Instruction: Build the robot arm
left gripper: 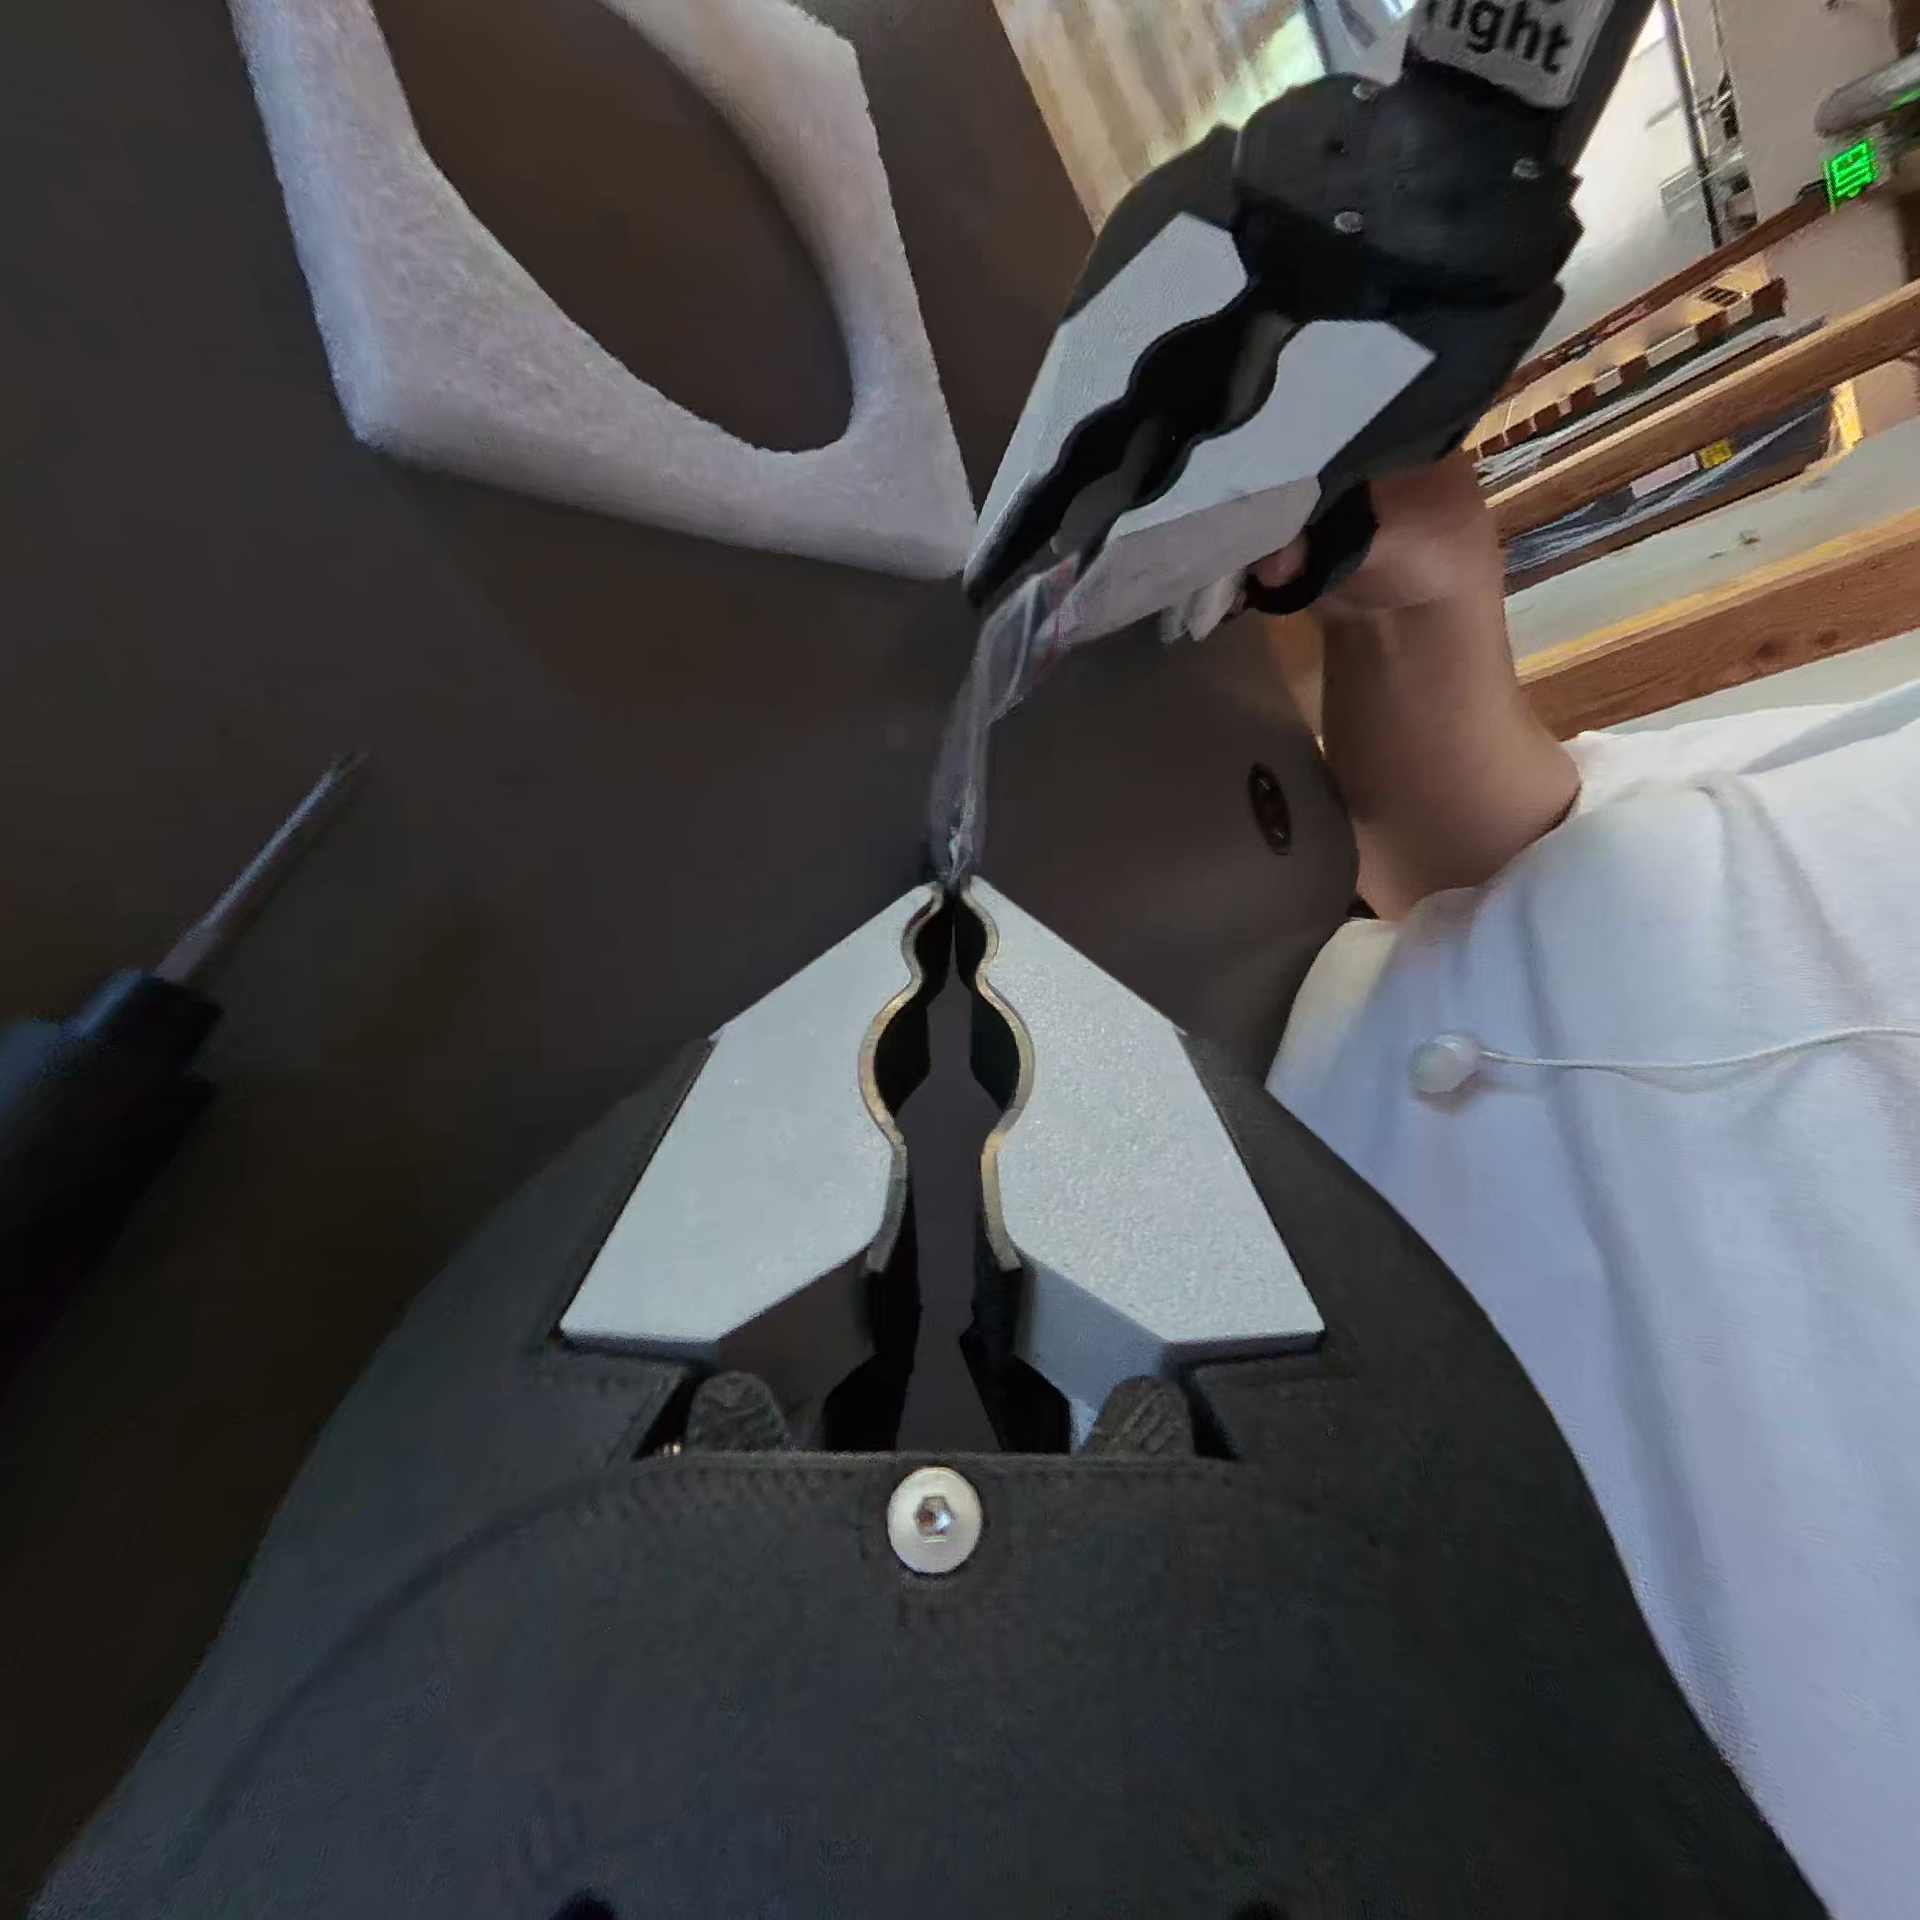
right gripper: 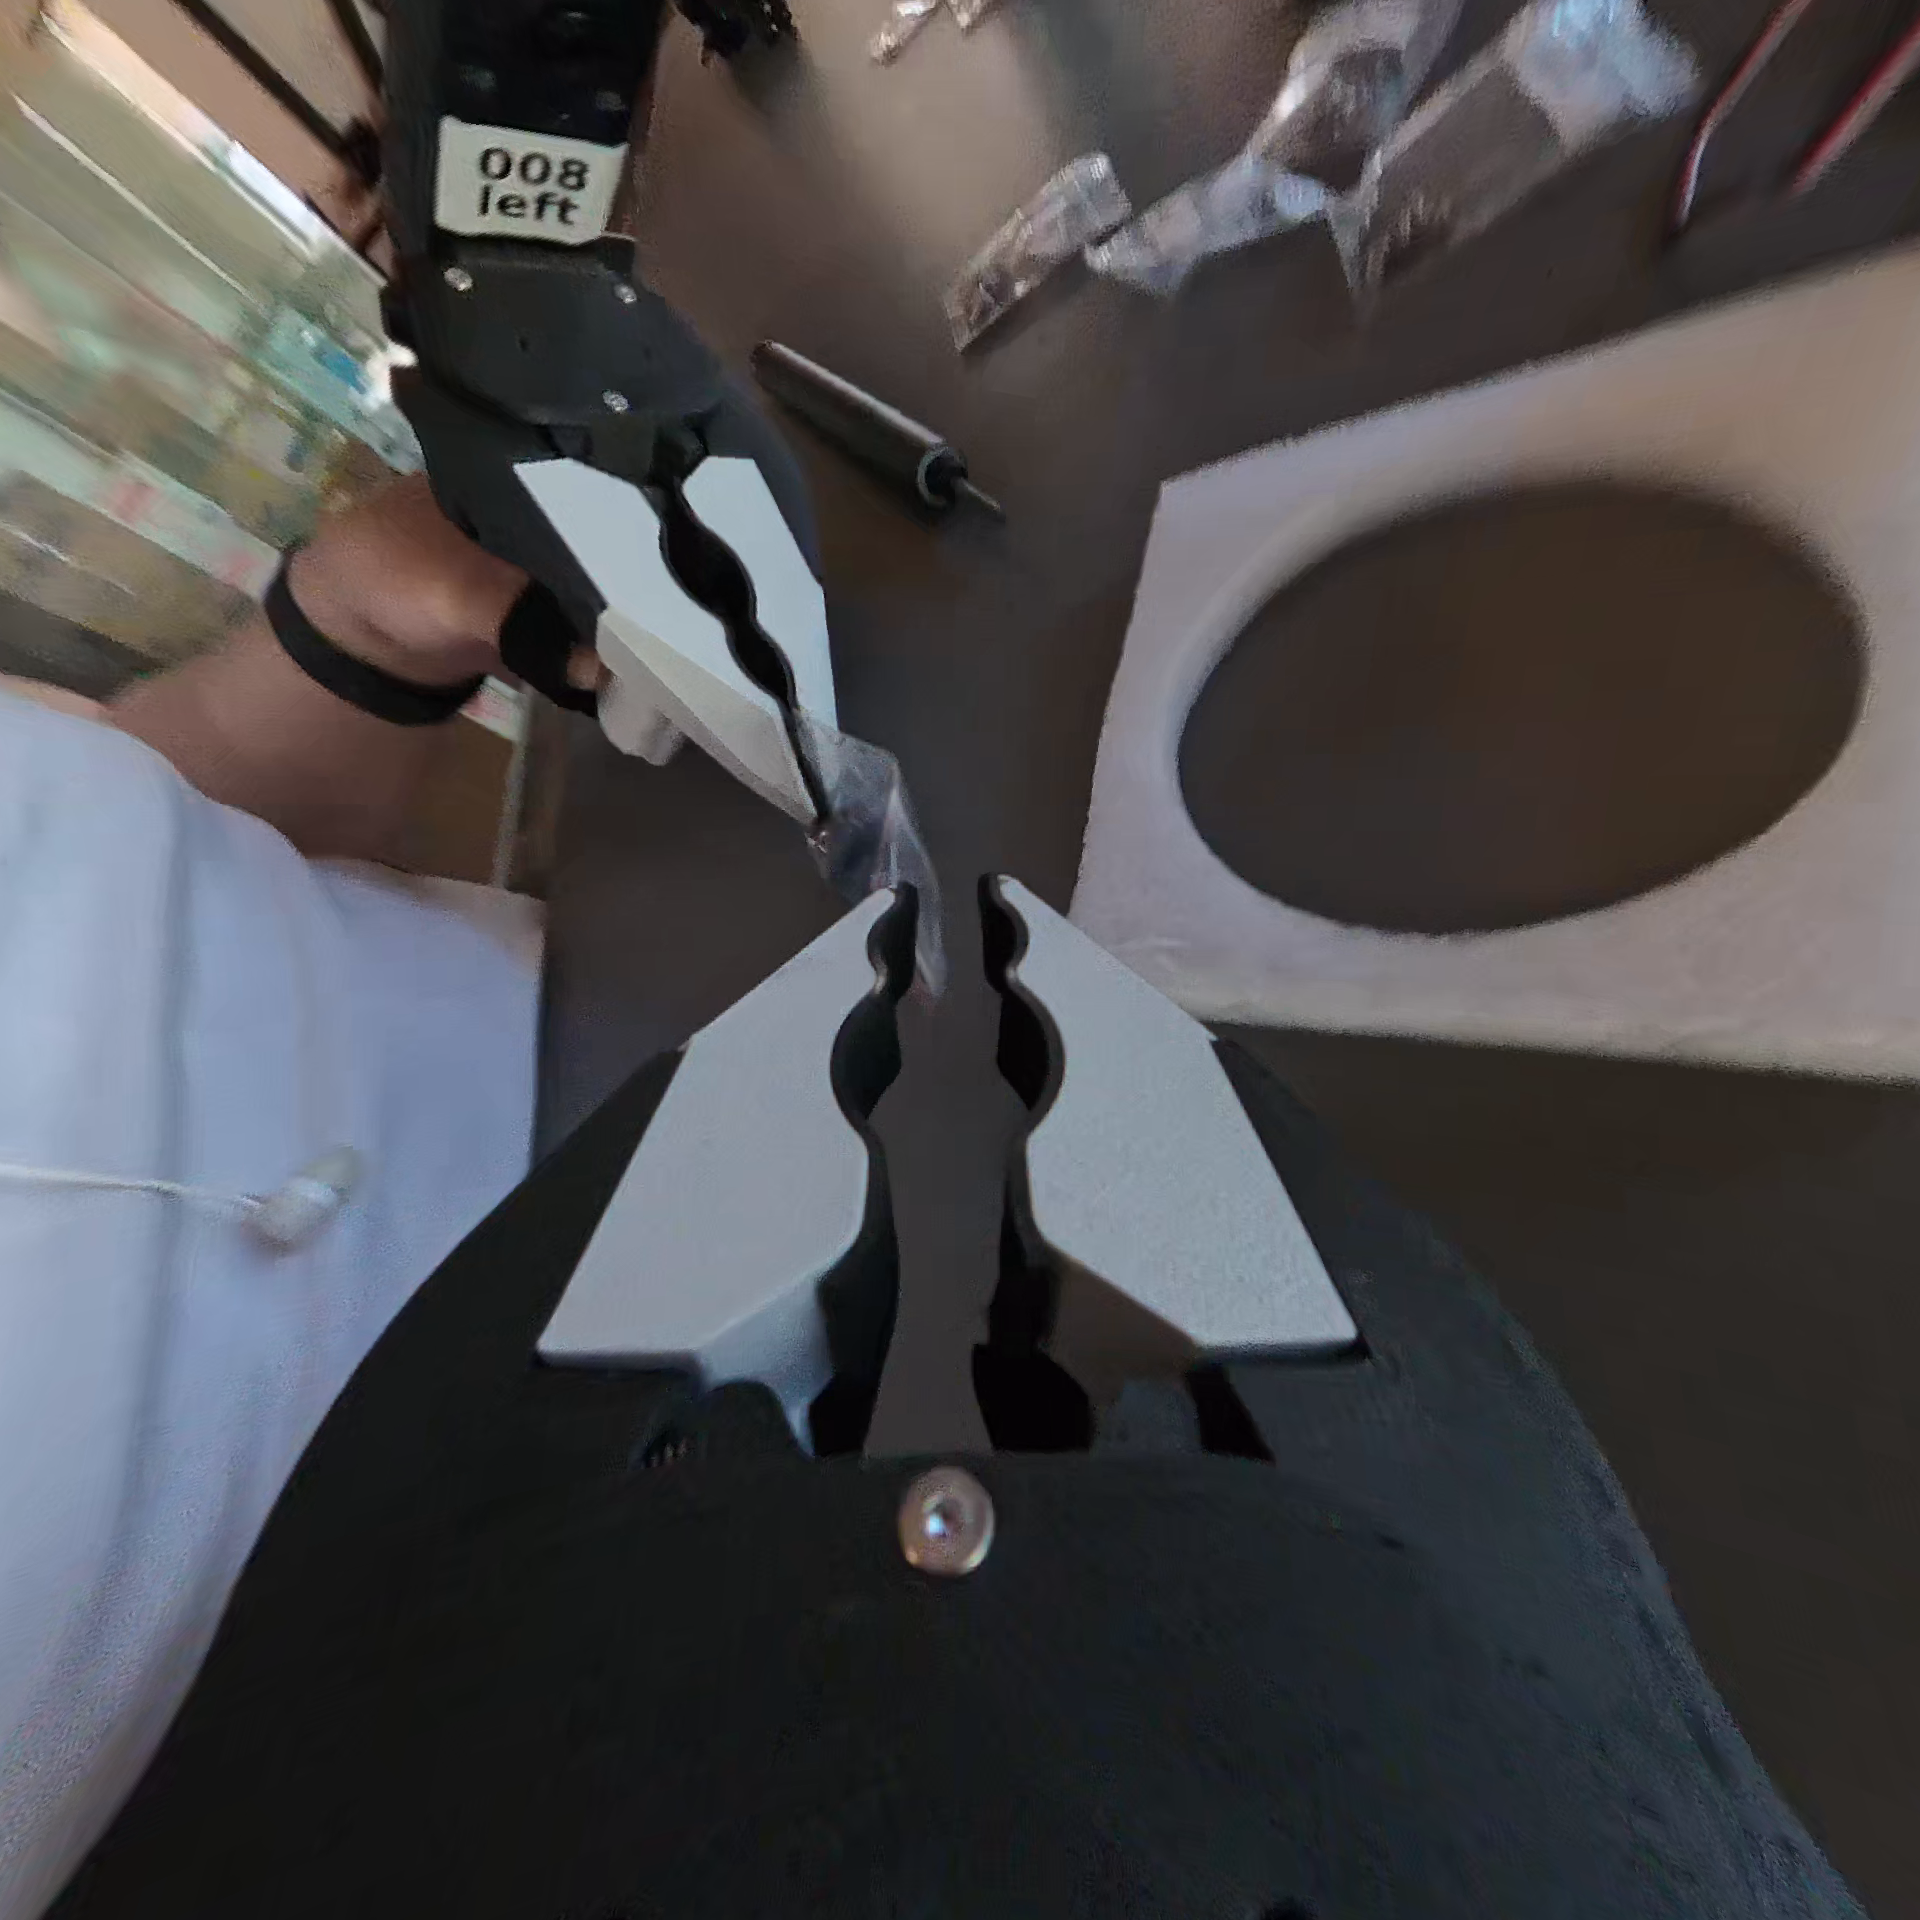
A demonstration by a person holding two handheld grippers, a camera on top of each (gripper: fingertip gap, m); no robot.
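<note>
The small clear plastic bag [left gripper: 987, 707], crumpled with something dark inside, hangs in mid-air above the dark brown table [left gripper: 582, 727], stretched between the two tools with its long axis running from the frame centre up toward the upper right in the left wrist view. The left hand-held gripper [left gripper: 951, 891] is closed, tips pinching the bag's lower end. In the right wrist view the right hand-held gripper [right gripper: 948, 896] stands slightly parted, the bag [right gripper: 878, 831] just touching its left finger; whether it grips, I cannot tell.
</note>
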